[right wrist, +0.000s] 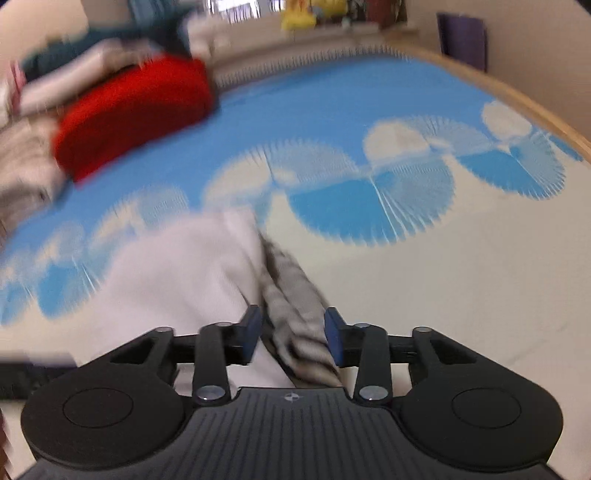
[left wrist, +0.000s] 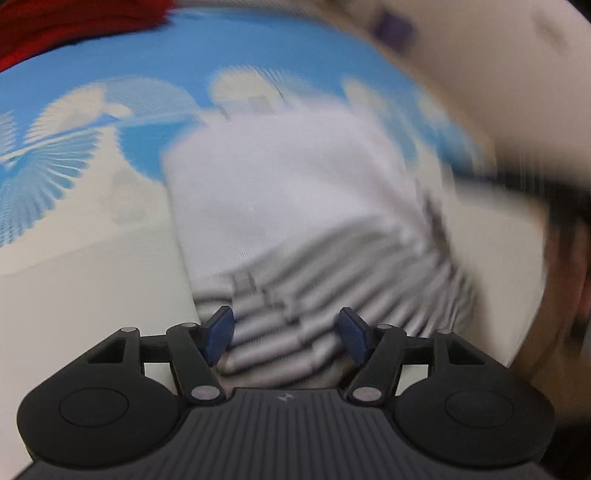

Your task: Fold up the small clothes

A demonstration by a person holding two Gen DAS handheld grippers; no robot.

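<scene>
A small white garment (left wrist: 288,192) with a grey-striped part (left wrist: 332,291) lies on a blue-and-cream patterned table cover (left wrist: 92,184). My left gripper (left wrist: 286,334) is open, its blue pads either side of the striped edge, which lies between the jaws. In the right wrist view the same white garment (right wrist: 177,273) shows with its grey-striped edge (right wrist: 295,299) running between the open jaws of my right gripper (right wrist: 293,334). Both views are motion-blurred.
A red folded cloth (right wrist: 136,114) sits at the far left on a heap of other clothes (right wrist: 26,162); it also shows in the left wrist view (left wrist: 55,26). The table's wooden edge (right wrist: 517,96) curves at the right. A person's head (left wrist: 565,266) is at the right.
</scene>
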